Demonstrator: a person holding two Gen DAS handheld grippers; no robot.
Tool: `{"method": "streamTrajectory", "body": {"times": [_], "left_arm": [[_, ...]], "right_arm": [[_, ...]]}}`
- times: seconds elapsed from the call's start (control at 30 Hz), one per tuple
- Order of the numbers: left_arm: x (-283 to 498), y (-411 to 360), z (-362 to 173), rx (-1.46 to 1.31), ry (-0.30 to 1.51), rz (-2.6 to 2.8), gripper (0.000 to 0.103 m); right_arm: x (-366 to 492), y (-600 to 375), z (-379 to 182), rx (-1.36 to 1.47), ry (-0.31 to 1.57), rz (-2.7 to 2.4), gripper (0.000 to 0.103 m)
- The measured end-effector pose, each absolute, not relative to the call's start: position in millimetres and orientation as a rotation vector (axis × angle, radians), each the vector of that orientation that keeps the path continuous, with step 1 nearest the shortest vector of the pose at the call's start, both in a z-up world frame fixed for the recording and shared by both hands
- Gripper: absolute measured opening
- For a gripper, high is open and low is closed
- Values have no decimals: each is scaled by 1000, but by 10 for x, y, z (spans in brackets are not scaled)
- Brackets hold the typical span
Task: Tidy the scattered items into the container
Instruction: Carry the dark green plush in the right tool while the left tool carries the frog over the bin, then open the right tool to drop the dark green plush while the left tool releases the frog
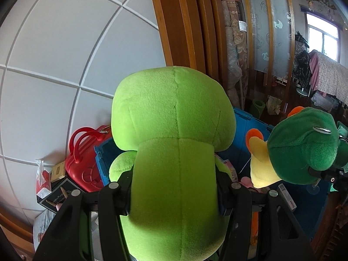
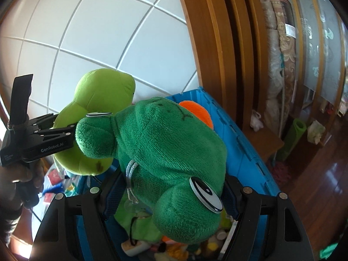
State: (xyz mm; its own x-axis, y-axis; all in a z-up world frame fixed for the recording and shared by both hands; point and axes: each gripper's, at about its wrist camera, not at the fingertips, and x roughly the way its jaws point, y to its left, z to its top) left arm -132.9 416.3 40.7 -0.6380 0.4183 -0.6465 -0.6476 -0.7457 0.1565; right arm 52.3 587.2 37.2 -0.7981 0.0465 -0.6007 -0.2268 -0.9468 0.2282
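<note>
My left gripper (image 1: pixel 176 193) clamps the lime-green plush toy (image 1: pixel 174 130) at frame centre, its jaws pinching the neck. My right gripper (image 2: pixel 169 191) grips the dark-green plush frog (image 2: pixel 169 152) (one glossy eye showing), above the blue plastic crate (image 2: pixel 245 152).

Lime-green plush toy (image 1: pixel 174 152): smooth fleece, centre seam, bulbous head above a narrower neck; pinched at the neck between the left gripper (image 1: pixel 176 198) fingers, head sticking out past the tips. Dark green plush frog (image 2: pixel 174 163): shaggy pile, glossy black-and-white disc eyes, orange and yellow parts, grey cord loop; clamped across the body in the right gripper (image 2: pixel 169 193), filling the gap. Blue plastic crate (image 2: pixel 245 143): open-topped, directly beneath and ahead of both claws, small mixed items on its floor.
</note>
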Motion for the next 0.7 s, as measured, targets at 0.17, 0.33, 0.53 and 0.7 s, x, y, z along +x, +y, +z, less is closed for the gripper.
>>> {"method": "streamTrajectory", "body": {"times": [0.17,0.33,0.53,0.7], "left_arm": [[-1427,4251,357,-805,520,2335,54],[-1530,4308,330,-813,522,2332,54],[-1639,4323,328,-812,519,2334,54],[-1747,4326,355,-818,530,2392,86]], "right_arm": [[474,5962,300,-937,459,2796,76],[385,6021,257,-949,465,2791,76],[292,6026,238,-962,460,2792,76],[212,6037,250,-947,411,2796,102]]}}
